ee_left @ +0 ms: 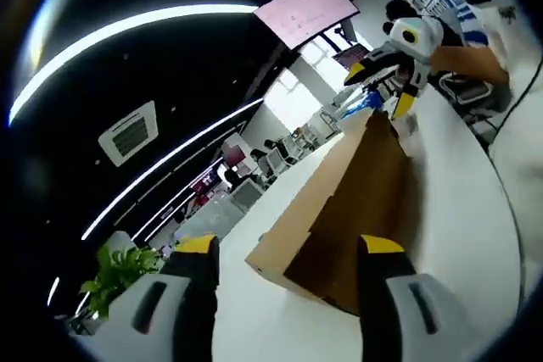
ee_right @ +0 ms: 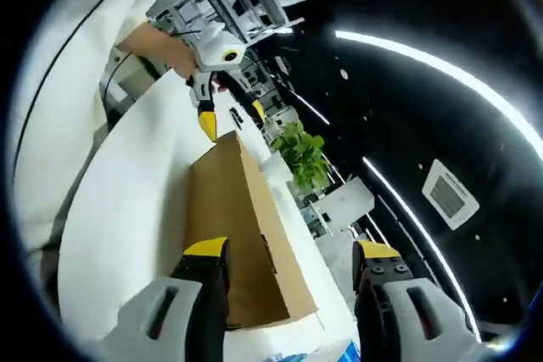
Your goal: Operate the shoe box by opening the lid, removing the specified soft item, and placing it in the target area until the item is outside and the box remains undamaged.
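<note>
A plain brown cardboard shoe box lies lengthwise on the white table, and its lid looks down. My left gripper is open at the box's near end, its yellow-tipped right finger in front of the cardboard. At the far end the right gripper hangs with its jaws apart, held by a person's hand. In the right gripper view the box runs away from my open right gripper. The left gripper faces it at the far corner. No soft item shows.
A potted green plant stands past the box's far side and also appears as a plant low on the left. A person's white-sleeved body borders the table. A blue item lies near the bottom edge. Office desks fill the background.
</note>
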The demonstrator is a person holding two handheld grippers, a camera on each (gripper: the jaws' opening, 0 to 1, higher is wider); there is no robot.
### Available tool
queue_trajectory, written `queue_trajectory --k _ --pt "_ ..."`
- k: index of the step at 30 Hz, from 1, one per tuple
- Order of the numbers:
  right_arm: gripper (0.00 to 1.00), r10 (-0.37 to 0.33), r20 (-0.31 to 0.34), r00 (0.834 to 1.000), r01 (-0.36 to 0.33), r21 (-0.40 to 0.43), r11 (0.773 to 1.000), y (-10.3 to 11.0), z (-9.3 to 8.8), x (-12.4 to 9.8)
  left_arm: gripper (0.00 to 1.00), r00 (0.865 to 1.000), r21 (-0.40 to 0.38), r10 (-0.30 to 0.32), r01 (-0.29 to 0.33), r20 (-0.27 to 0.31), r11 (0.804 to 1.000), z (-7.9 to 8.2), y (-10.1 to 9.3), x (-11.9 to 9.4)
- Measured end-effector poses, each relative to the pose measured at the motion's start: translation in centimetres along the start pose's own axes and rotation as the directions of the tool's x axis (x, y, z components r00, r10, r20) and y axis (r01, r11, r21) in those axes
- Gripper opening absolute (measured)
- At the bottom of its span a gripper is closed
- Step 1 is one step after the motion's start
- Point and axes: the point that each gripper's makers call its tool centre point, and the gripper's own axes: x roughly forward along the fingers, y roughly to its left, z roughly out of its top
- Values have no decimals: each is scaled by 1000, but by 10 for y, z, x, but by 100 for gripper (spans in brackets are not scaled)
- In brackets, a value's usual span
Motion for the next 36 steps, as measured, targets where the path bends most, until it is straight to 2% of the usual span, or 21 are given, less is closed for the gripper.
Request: queue_trajectory --k 3,4,5,6,7,9,10,13,15,17,18,20,21,22,23,25,26,27,33,35,36 --pt "59 0 -2 1000 0 29 1000 2 -4 0 73 1000 14 -13 13 1 1000 2 -3 0" --pt "59 1 0 1000 -1 26 1000 2 -3 -1 73 1000 68 -10 11 -12 998 1 -2 0" --pt "59 -5 8 1000 5 -29 1000 3 -1 -1 74 1000 134 10 -7 -21 991 2 0 0" --pt "59 -4 0 1000 4 -34 999 4 -2 0 74 1000 186 11 -7 -22 983 3 -1 -1" --pt "59 5 -4 1000 -5 -35 999 7 -3 0 74 1000 207 -10 14 -17 978 5 -6 -1" --pt "59 22 -22 1000 -23 -58 998 11 -6 0 73 1000 224 20 -17 -9 974 5 -3 -1" --pt "58 16 -41 999 -19 -92 996 11 -10 0 73 999 262 33 -23 -34 965 0 0 -2" --pt "61 16 -54 998 -21 -93 995 15 -13 1 74 995 304 51 -23 -82 952 -12 3 0" --pt "61 18 -60 998 -24 -97 995 17 -14 1 72 996 313 48 -21 -81 949 -14 2 -1" --pt "61 26 -79 997 -36 -122 992 17 -16 0 70 994 382 63 -23 -92 924 -16 5 -1" --pt "62 25 -109 994 -42 -158 987 14 -20 -3 69 993 403 74 -29 -97 915 -17 6 -1" --pt "64 38 -152 988 -68 -193 979 19 -28 -3 69 992 375 62 -16 -109 927 -22 3 3" --pt "63 36 -150 988 -65 -192 979 22 -28 -2 69 989 310 36 11 -145 951 -29 -2 4" --pt "61 34 -145 989 -61 -189 980 22 -28 -2 71 979 246 50 0 -197 969 -36 0 4" --pt "58 29 -145 989 -57 -193 980 21 -28 -2 73 979 279 57 -1 -193 960 -35 2 6" --pt "57 23 -148 989 -53 -203 978 26 -30 2 72 982 376 76 -5 -174 927 -32 3 7" --pt "57 27 -152 988 -58 -206 977 27 -31 2 71 979 382 74 4 -188 924 -34 1 7" --pt "58 33 -158 987 -65 -206 976 31 -33 3 71 980 362 65 8 -190 932 -34 -2 8" --pt "56 22 -171 985 -59 -213 975 29 -35 2 69 981 400 69 9 -182 917 -27 -5 10" --pt "50 20 -190 982 -69 -256 964 27 -36 2 69 980 407 66 17 -190 913 -27 -8 11" --pt "47 6 -222 975 -71 -283 957 25 -39 0 68 979 412 67 18 -191 911 -28 -8 11"
